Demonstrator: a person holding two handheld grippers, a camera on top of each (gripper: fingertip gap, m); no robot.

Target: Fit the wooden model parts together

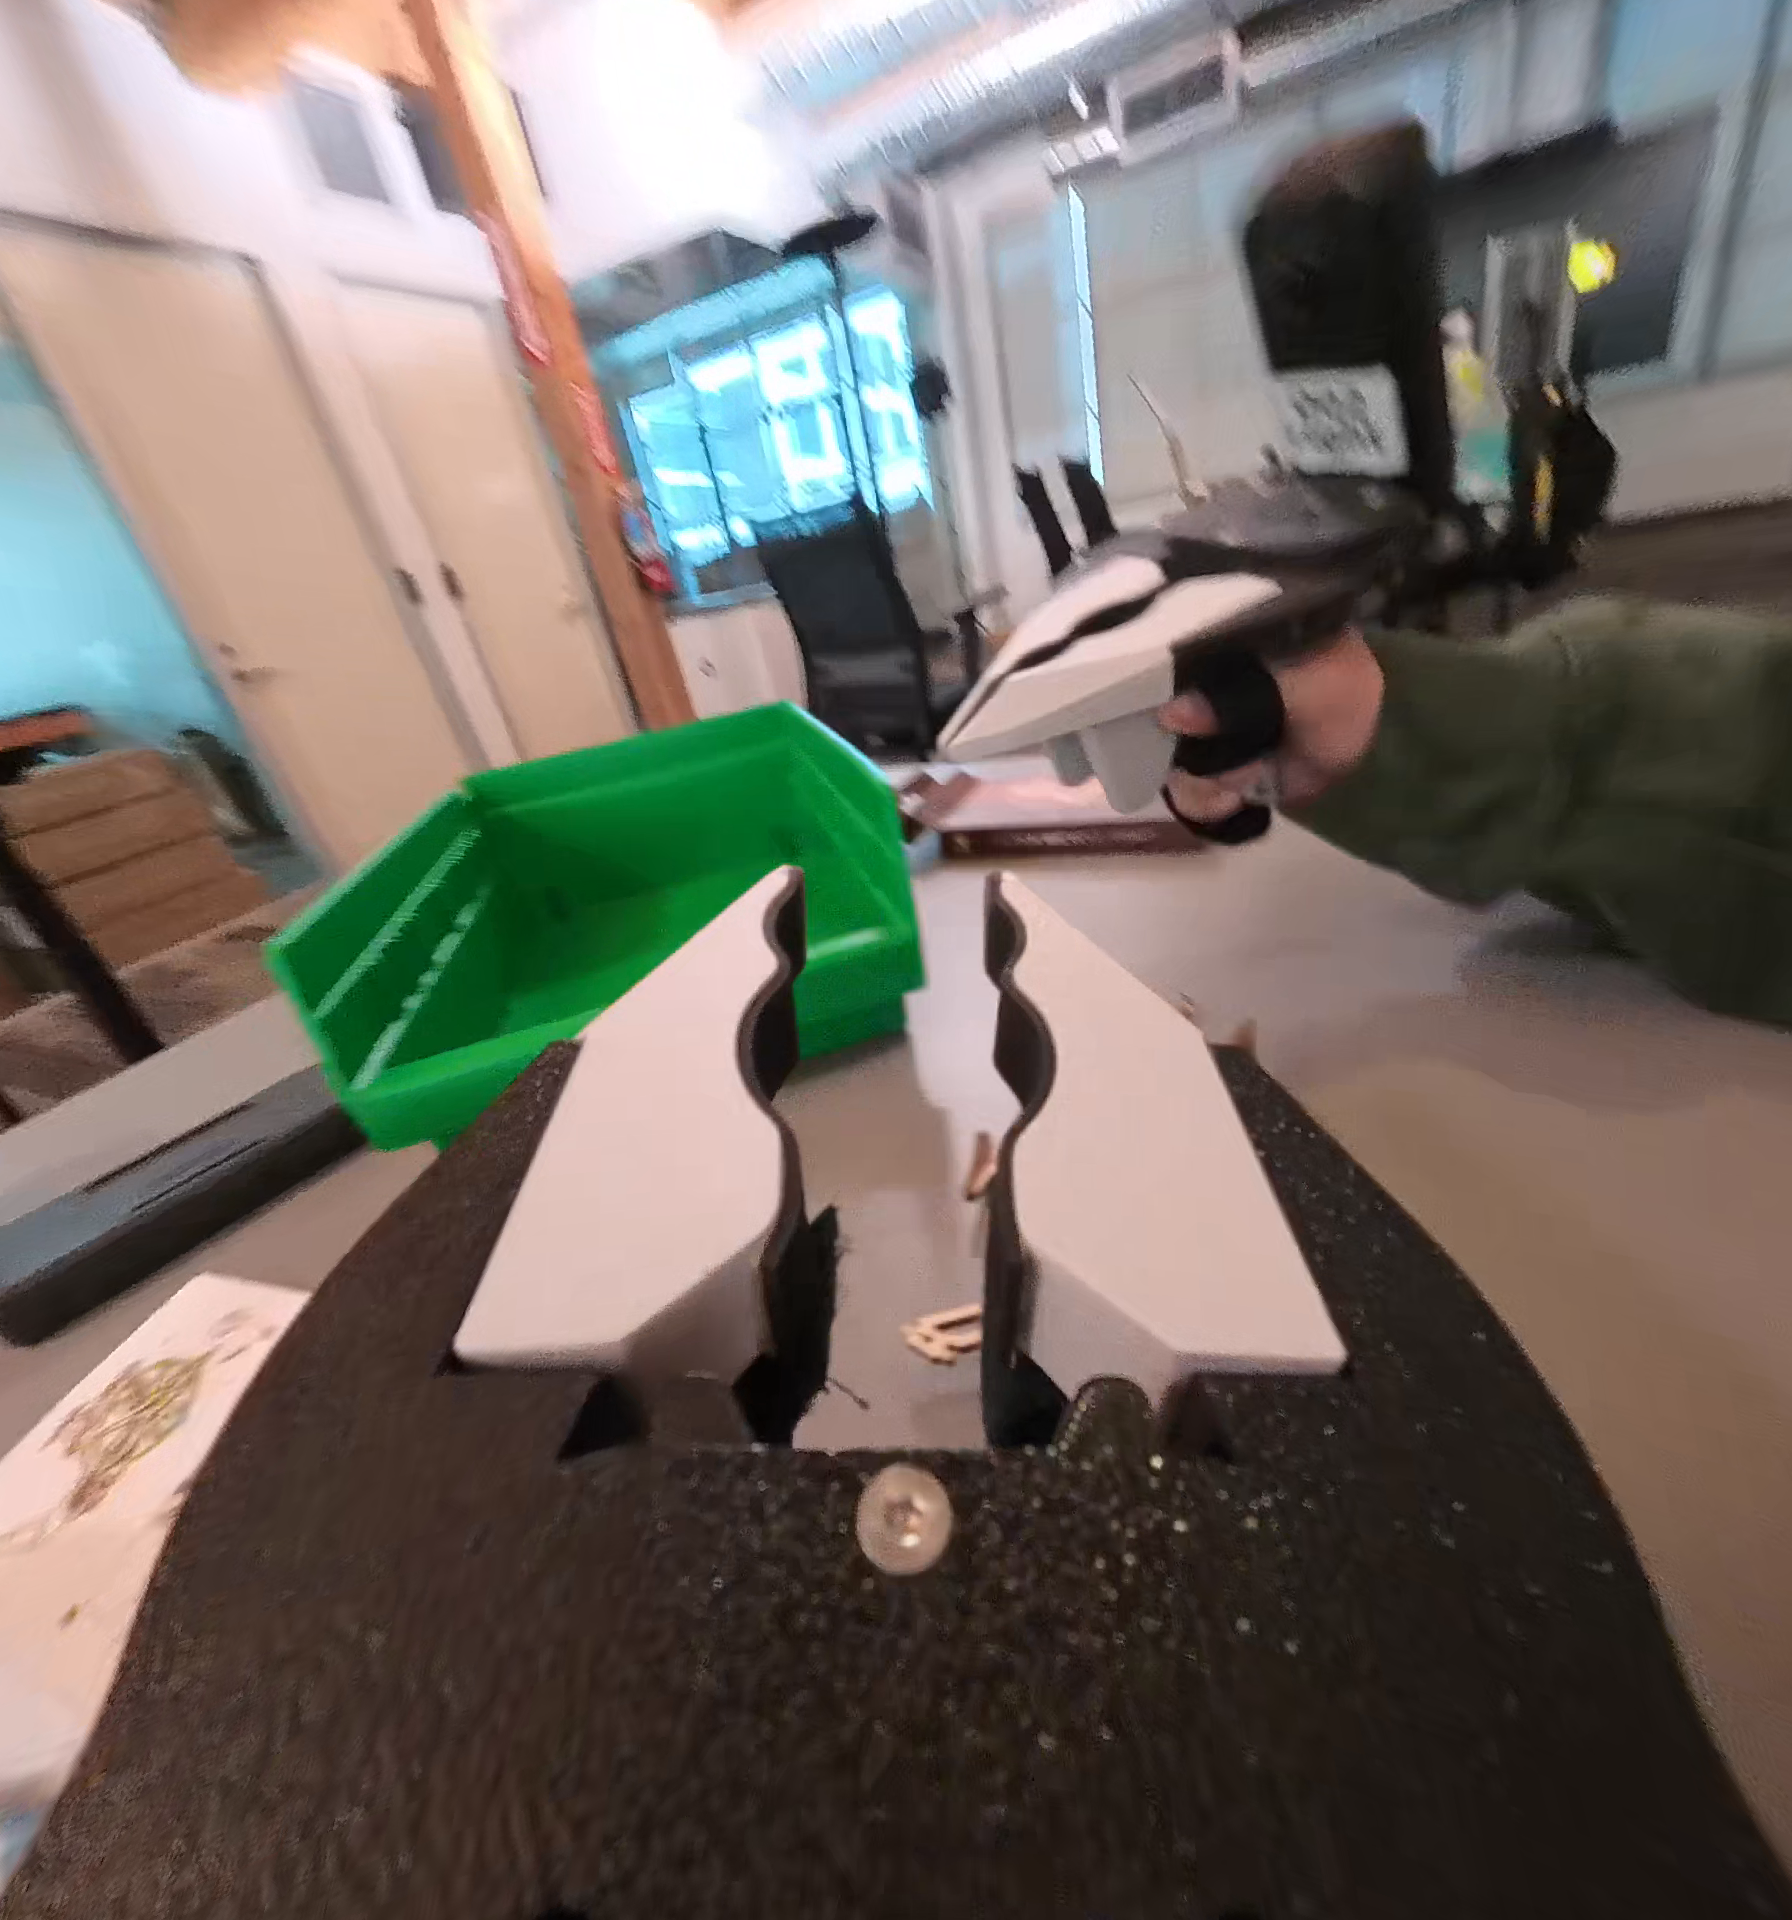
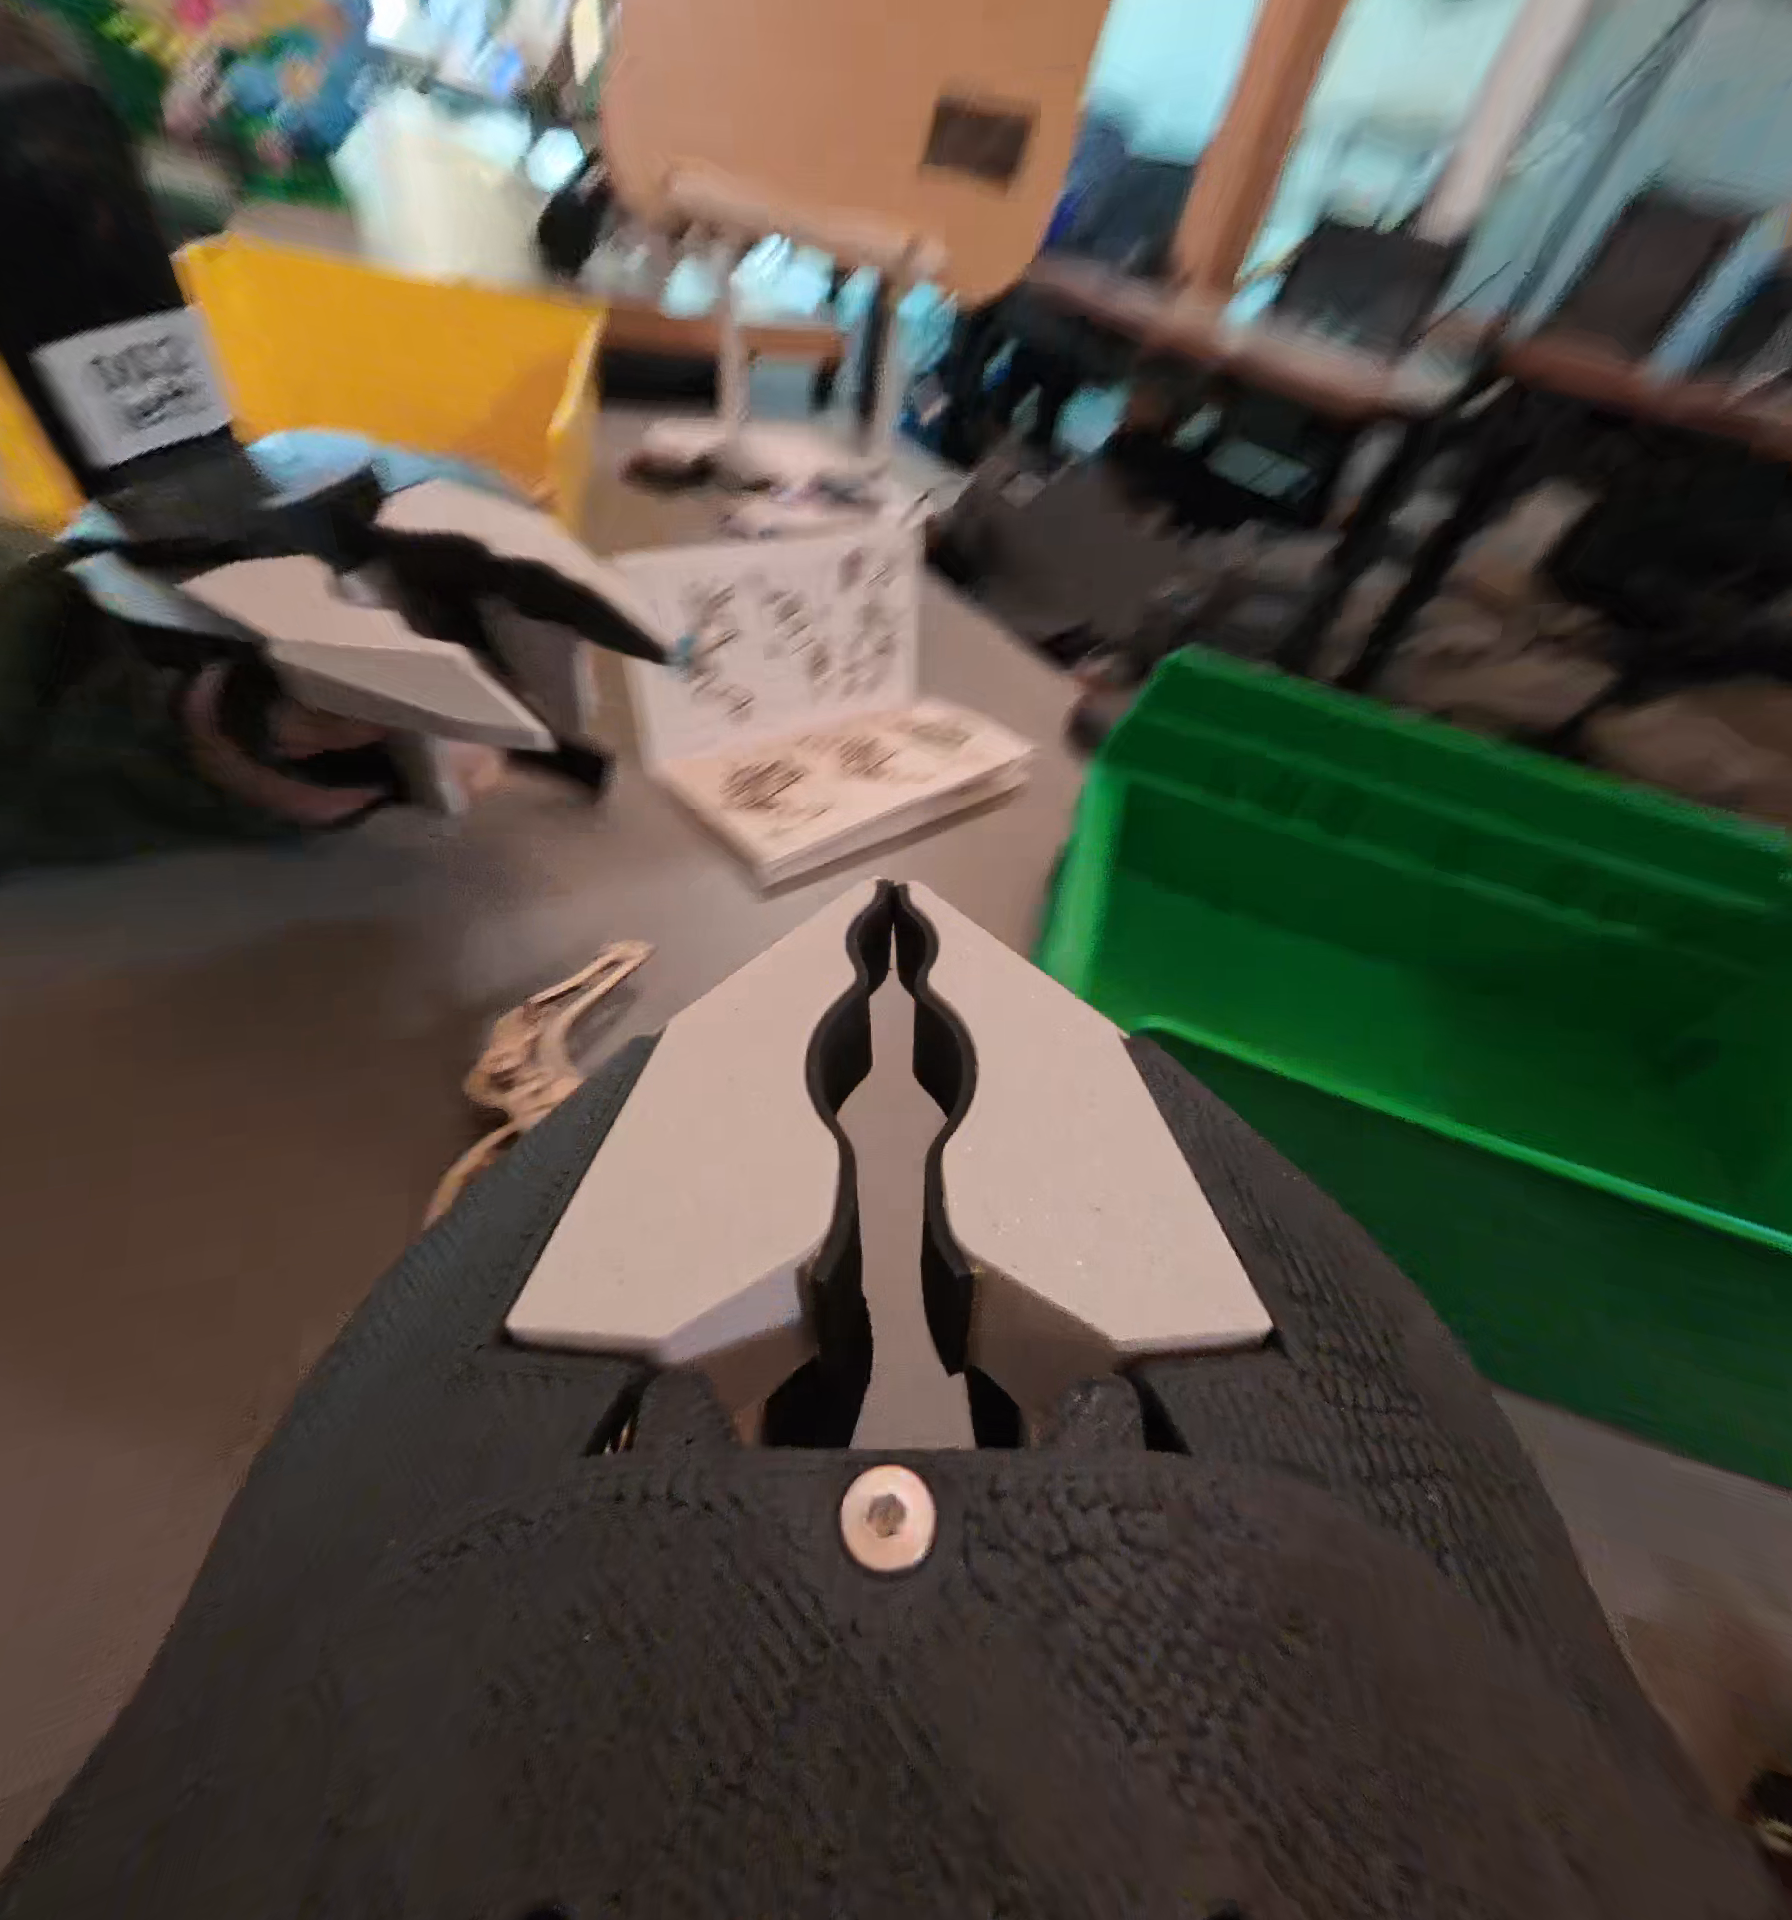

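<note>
Left gripper (image 1: 892, 894) above the grey tabletop (image 1: 1494, 1195), grey fingers spread apart, nothing between them. Small flat pale wooden model parts (image 1: 942, 1332) lie on the table under the gap. Right gripper (image 2: 894, 896) raised, tips together, empty, held by a hand (image 1: 1276, 727) in a green sleeve (image 1: 1619, 790). Pale wooden skeleton-like assembly (image 2: 539, 1039) lies just left of it. Green plastic bin (image 1: 601, 935) beyond.

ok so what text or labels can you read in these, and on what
Nothing can be read.
white label: blurred pattern
open booklet: print blurred
printed sheet: blurred
dark box: lettering too small
</note>
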